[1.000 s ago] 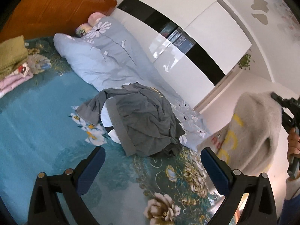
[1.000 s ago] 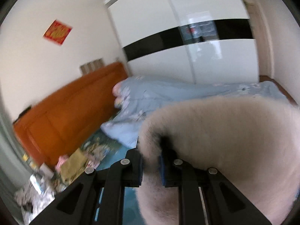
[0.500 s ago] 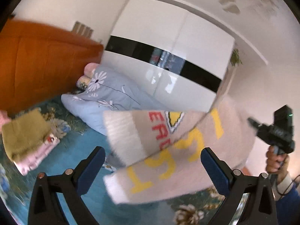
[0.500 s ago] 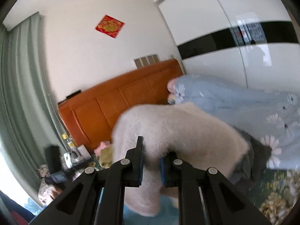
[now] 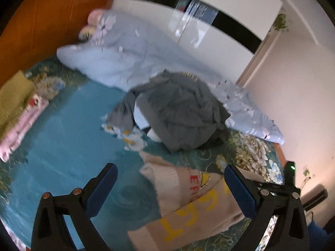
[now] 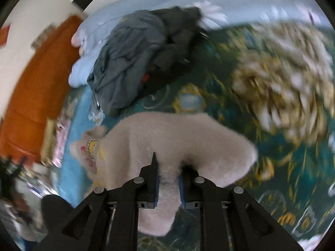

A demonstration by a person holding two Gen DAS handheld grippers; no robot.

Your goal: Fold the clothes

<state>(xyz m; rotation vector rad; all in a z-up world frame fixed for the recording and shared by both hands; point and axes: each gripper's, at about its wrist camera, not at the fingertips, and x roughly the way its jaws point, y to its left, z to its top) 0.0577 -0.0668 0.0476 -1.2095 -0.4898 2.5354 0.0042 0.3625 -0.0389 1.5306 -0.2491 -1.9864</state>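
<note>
A beige fuzzy sweater (image 5: 188,207) with yellow and red lettering lies partly spread on the teal floral bedspread (image 5: 62,146). It sits low between the wide-apart fingers of my left gripper (image 5: 170,188), which is open and holds nothing. In the right wrist view my right gripper (image 6: 168,177) is shut on a bunched fold of the same sweater (image 6: 171,138), low over the bed. A crumpled pile of grey clothes (image 5: 182,113) lies behind the sweater and shows again as a grey heap (image 6: 134,58) in the right wrist view.
A light blue duvet (image 5: 125,58) runs along the far side by the white wardrobe (image 5: 230,6). A folded olive and pink stack (image 5: 16,108) rests at the left near the orange headboard (image 5: 41,21). The bed's right edge (image 5: 280,152) borders the wall.
My right gripper has come down with the sweater, from hanging in the air to resting on the bedspread. The left view swung up toward the wardrobe, then back down to the bed.
</note>
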